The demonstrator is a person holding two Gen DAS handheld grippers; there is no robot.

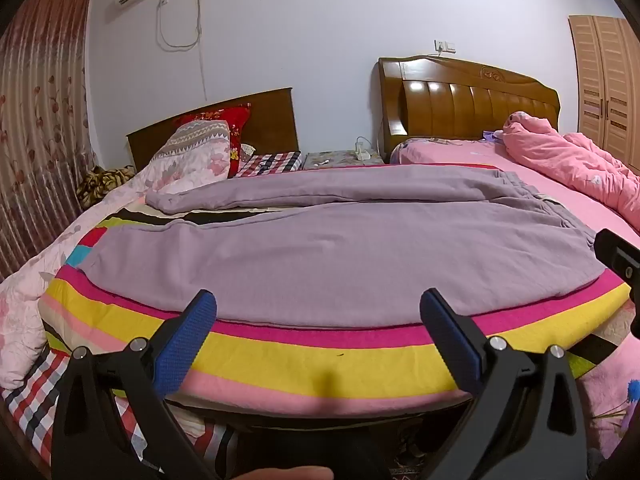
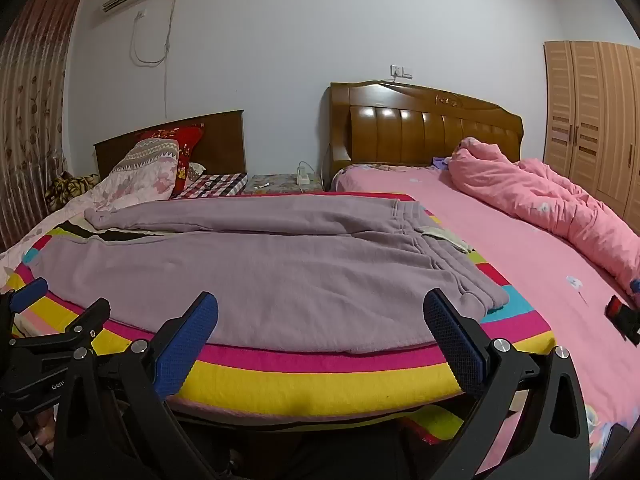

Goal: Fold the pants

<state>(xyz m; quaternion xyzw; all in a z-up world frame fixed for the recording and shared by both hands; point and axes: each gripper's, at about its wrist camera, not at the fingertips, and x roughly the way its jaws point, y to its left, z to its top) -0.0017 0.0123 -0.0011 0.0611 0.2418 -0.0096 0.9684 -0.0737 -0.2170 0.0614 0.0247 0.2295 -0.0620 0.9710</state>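
Lilac sweatpants [image 1: 328, 248] lie spread flat across a striped blanket [image 1: 320, 356], waistband to the right, the two legs running left. They also show in the right wrist view [image 2: 256, 272], waistband [image 2: 448, 248] at right. My left gripper [image 1: 318, 312] is open and empty, just in front of the near leg's front edge. My right gripper [image 2: 320, 312] is open and empty, near the front edge by the waistband end. The left gripper's blue fingertip [image 2: 28, 294] shows at the left of the right wrist view.
The striped blanket [image 2: 320, 384] lies on a pink bed [image 2: 540, 280] with a rumpled pink duvet [image 2: 540, 200]. A small red and black object [image 2: 620, 314] lies on the bed at right. A second bed with pillows [image 1: 200, 152] stands at back left.
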